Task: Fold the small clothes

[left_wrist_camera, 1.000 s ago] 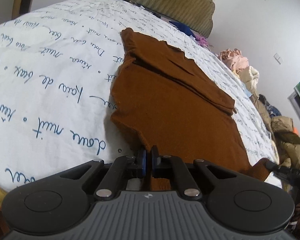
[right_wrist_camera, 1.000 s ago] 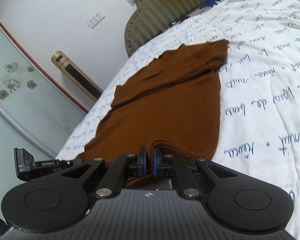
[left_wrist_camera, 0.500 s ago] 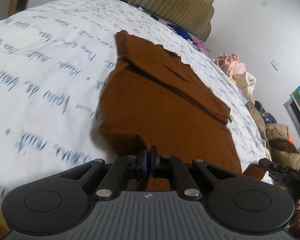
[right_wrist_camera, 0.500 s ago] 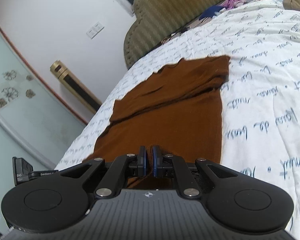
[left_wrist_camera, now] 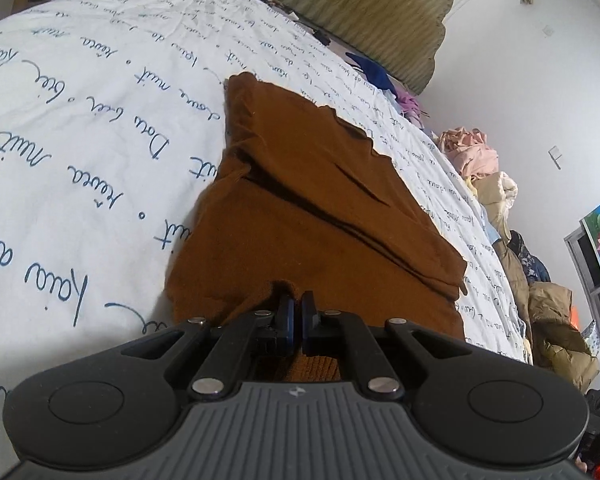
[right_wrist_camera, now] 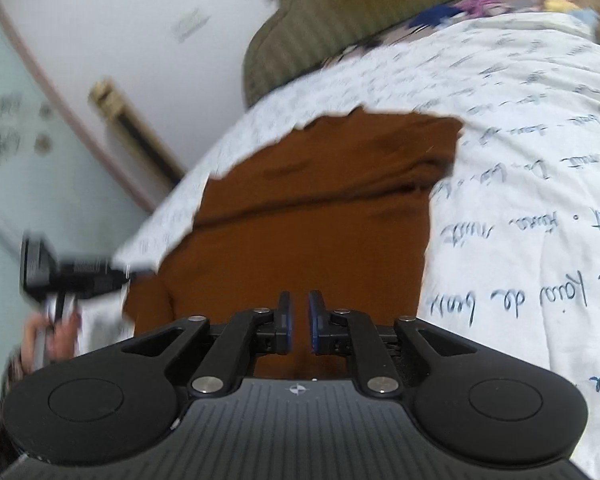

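Both grippers meet the brown garment (left_wrist_camera: 320,208): left (left_wrist_camera: 297,312) clamped on its hem, right (right_wrist_camera: 299,312) slightly parted.

Left gripper (right_wrist_camera: 76,276), perhaps motion-blurred.

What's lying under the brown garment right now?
The brown garment lies on the white bedsheet with blue script, visible all around it. Its own folded layers are stacked on top. Whatever sits directly beneath the cloth is covered.
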